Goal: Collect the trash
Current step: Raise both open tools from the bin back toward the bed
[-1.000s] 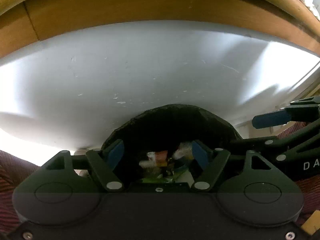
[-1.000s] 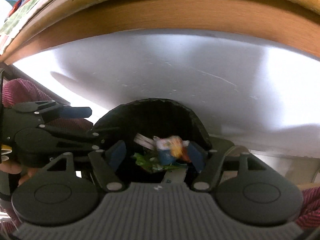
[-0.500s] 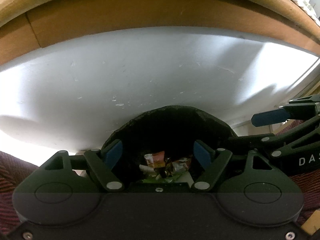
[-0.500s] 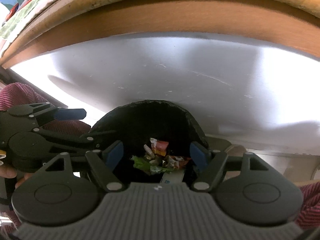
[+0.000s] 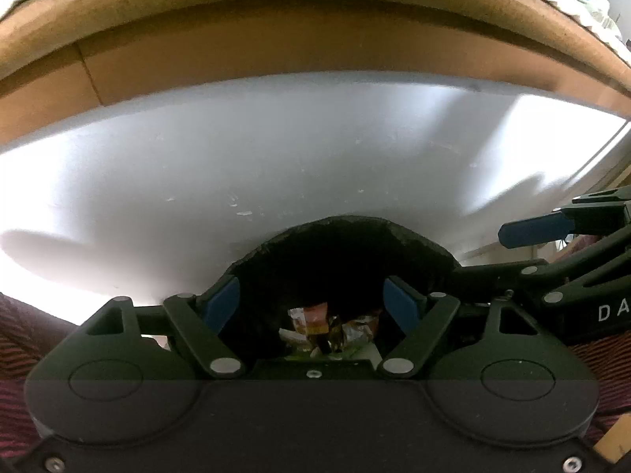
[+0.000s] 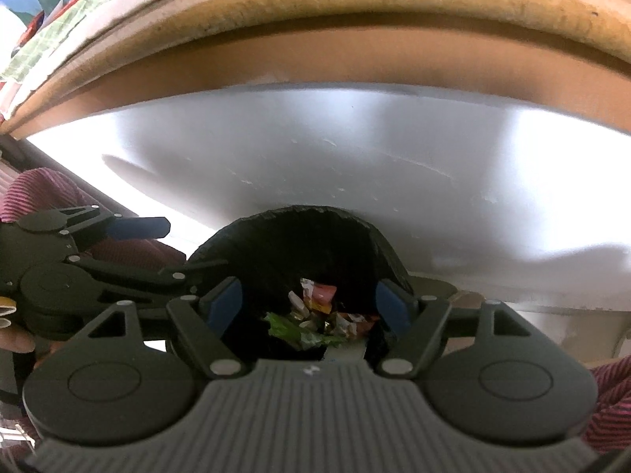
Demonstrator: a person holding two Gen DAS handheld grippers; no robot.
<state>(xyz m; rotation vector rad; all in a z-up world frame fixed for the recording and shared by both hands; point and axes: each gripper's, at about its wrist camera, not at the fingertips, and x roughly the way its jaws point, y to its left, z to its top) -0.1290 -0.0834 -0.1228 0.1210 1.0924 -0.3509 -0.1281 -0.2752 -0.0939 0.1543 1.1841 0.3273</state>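
Right wrist view: both grippers, left gripper (image 5: 311,299) and right gripper (image 6: 305,301), gape empty above the black bin (image 6: 299,244), whose blurred wrappers (image 6: 315,315) have since settled.

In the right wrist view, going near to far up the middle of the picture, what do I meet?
Right gripper, jaws open → wrappers piled in the bin → black bin's far rim → white panel → wooden edge.

A pale grey floor (image 5: 276,165) runs beneath a thick brown wooden board edge (image 5: 315,39); dark red striped fabric (image 6: 35,193) lies at the sides.
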